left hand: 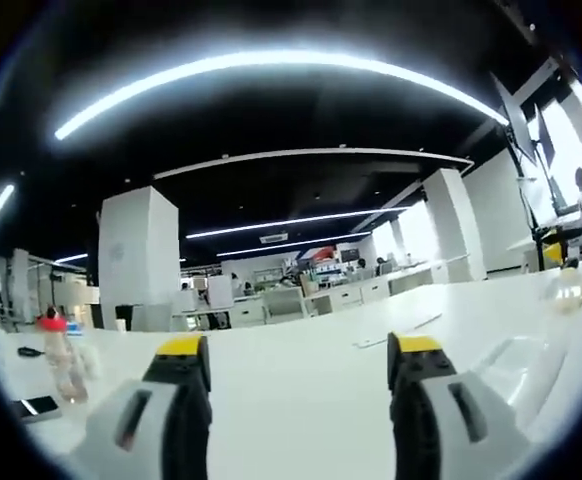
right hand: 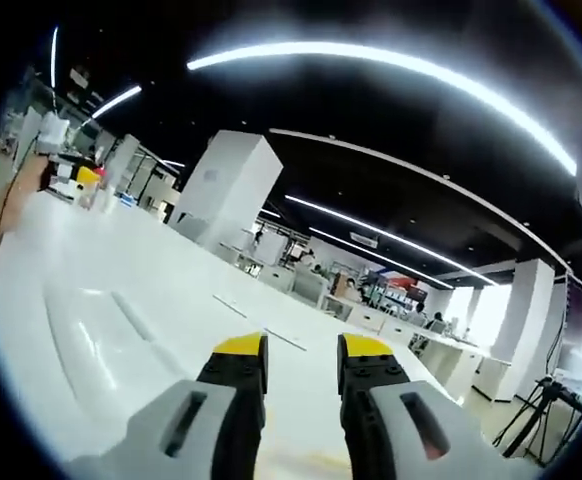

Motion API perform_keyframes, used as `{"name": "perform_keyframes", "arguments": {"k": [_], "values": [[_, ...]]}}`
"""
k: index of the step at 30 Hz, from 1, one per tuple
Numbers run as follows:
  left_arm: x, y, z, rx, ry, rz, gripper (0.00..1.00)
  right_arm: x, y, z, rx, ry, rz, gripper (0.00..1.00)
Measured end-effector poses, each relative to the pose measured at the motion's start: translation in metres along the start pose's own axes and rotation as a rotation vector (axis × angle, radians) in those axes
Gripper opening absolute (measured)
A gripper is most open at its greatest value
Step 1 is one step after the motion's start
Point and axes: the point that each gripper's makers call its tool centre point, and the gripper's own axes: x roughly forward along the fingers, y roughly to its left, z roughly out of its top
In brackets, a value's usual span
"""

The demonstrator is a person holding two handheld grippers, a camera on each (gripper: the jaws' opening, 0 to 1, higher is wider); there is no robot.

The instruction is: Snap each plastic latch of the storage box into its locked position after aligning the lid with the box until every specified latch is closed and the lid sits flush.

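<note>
No readable text or labels anywhere.

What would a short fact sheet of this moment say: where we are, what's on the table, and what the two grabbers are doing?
Place: large open office with white pillars and strip ceiling lights
Surface: white table
Left gripper: fingers wide apart, holding nothing, above the table
Right gripper: fingers a narrow gap apart, holding nothing
Clear plastic lid: lies on the table ahead-left of the right gripper; seen at right in the left gripper view
Bottle with red cap: standing at left
Phone: flat beside the bottle
Latches: none visible
</note>
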Motion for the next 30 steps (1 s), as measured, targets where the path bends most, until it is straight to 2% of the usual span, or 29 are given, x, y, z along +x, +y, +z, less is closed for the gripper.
{"name": "perform_keyframes", "arguments": {"k": [7,11,16,19,23,30], "values": [[-0.002,0.0,0.008,0.019,-0.008,0.015,0.71,-0.003,-0.003,0.002,0.013,-0.007,-0.02,0.27],[-0.004,0.006,0.014,0.01,-0.038,0.036,0.72,-0.006,-0.002,0.006,0.011,-0.021,-0.024,0.27],[-0.002,0.008,0.008,0.005,0.0,0.043,0.71,-0.008,-0.002,0.011,0.013,-0.043,-0.022,0.27],[0.0,0.001,0.008,0.02,0.02,0.028,0.71,-0.01,-0.004,0.01,0.015,-0.039,-0.03,0.27],[0.0,-0.012,0.015,0.034,0.018,-0.006,0.74,-0.012,-0.006,0.011,0.027,-0.04,-0.034,0.27],[-0.001,-0.033,0.024,-0.017,0.003,-0.087,0.73,-0.013,-0.007,0.011,0.033,-0.044,-0.038,0.27]]}}
